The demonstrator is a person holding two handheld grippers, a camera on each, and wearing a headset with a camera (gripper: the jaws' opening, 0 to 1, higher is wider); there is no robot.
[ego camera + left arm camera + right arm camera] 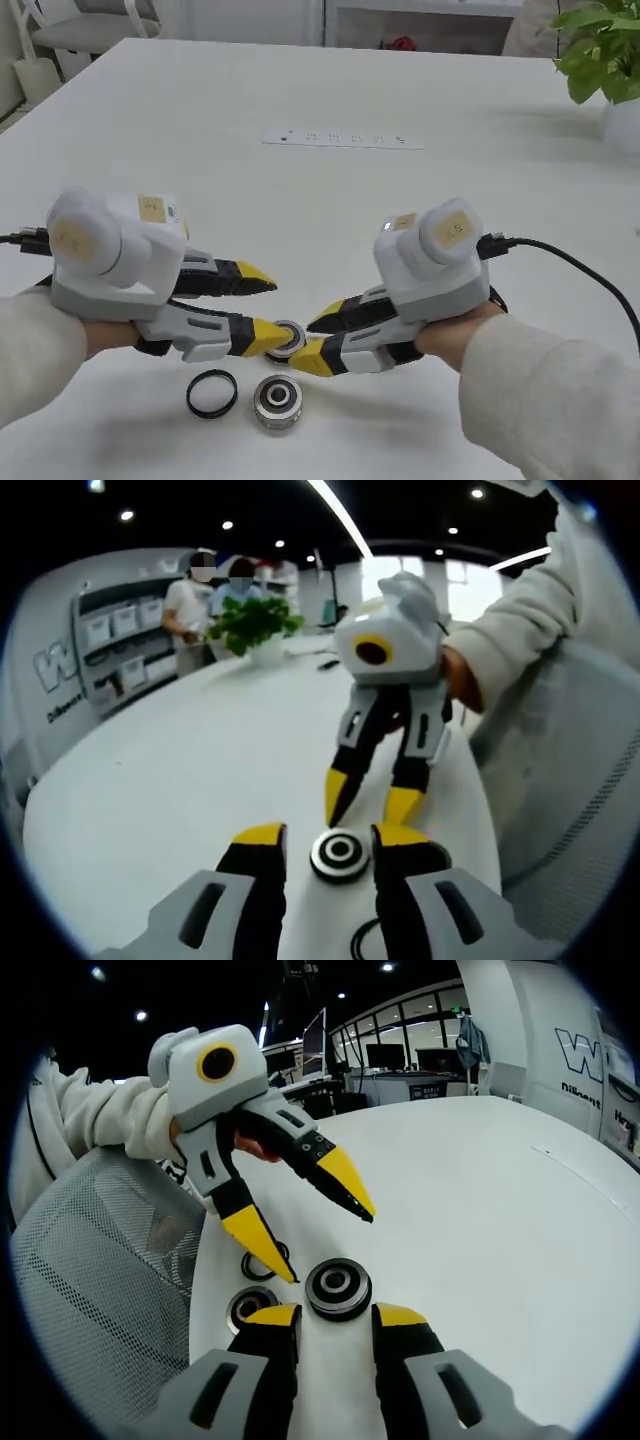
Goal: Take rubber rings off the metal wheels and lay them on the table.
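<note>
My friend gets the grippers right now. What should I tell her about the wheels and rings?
The left gripper is open and holds nothing.
The right gripper is open and holds nothing.
Both point at a metal wheel on the table between their tips; it wears its black ring.
Done: one loose ring lies on the table beside a second wheel, which looks bare.
Left: pull the black ring off the metal wheel and lay it on the table.
</note>
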